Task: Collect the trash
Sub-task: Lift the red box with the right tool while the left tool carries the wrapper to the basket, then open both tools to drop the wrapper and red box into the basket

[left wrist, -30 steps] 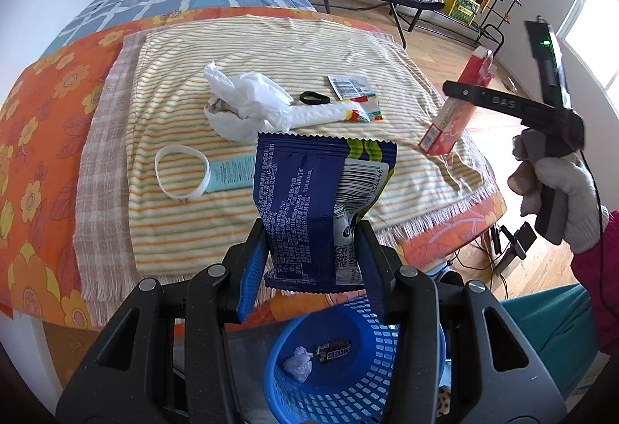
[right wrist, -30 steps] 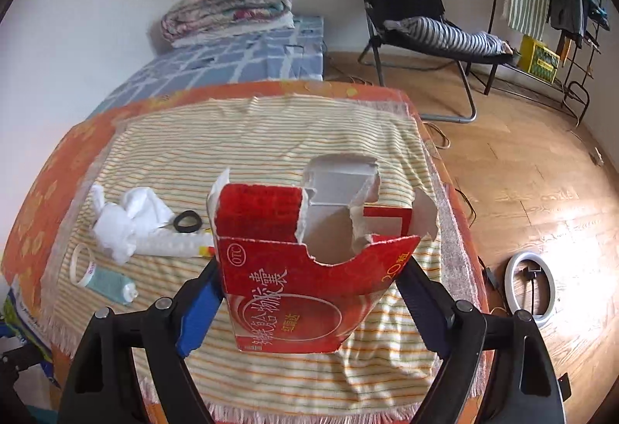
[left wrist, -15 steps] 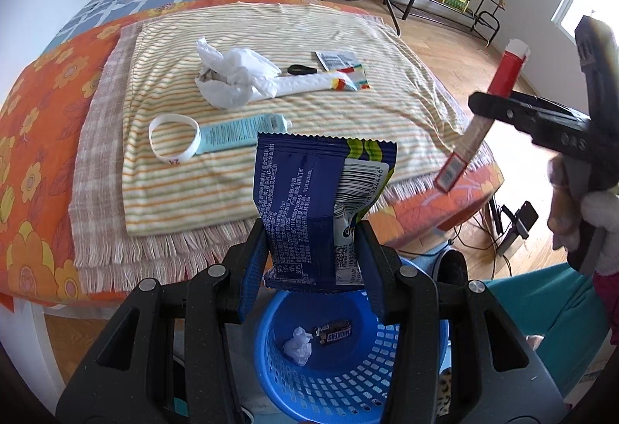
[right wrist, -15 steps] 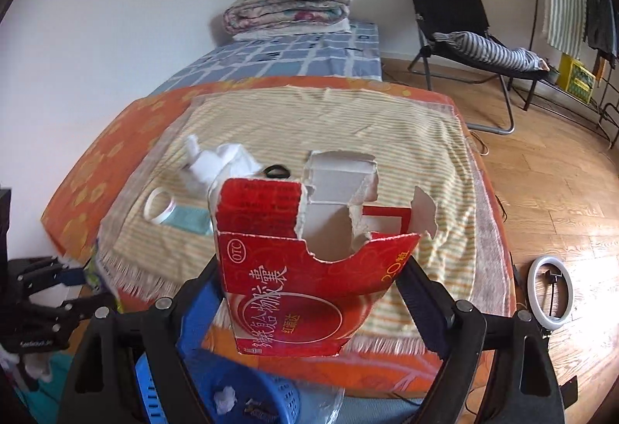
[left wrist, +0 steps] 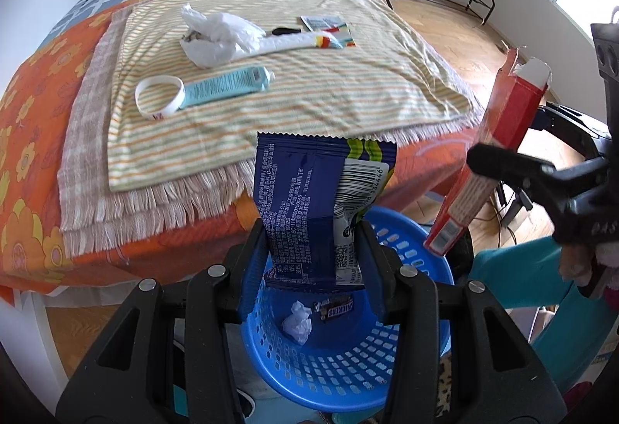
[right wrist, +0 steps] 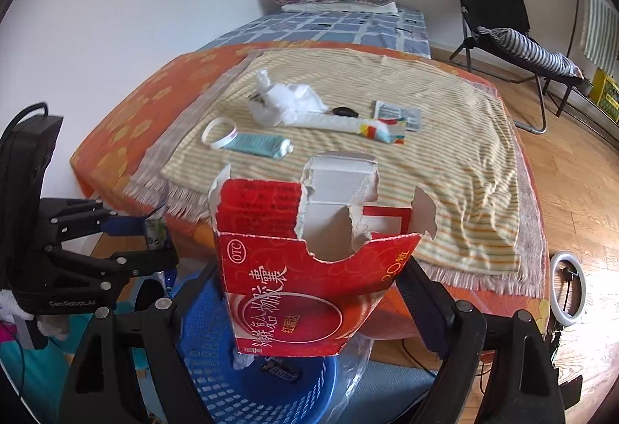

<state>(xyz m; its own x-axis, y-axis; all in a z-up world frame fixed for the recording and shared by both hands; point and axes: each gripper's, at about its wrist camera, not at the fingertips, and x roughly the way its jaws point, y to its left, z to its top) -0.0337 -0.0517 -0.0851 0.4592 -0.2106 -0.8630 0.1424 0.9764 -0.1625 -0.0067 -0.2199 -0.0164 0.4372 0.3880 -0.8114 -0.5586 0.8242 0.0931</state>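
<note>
Bedside floor: both grippers have swung off the bed to above the blue basket (left wrist: 406, 366). Left gripper (left wrist: 315, 250) clamps the blue wrapper (left wrist: 305, 207) — right gripper (right wrist: 317, 292) the torn red box (right wrist: 309, 281). I judge release next.

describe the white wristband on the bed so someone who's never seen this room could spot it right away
Start at the striped cloth spread over the orange flowered bedspread. Near its front left corner lies the white wristband, touching the end of a pale blue tube. It is the only open ring there; the other white item is a crumpled bag.
</note>
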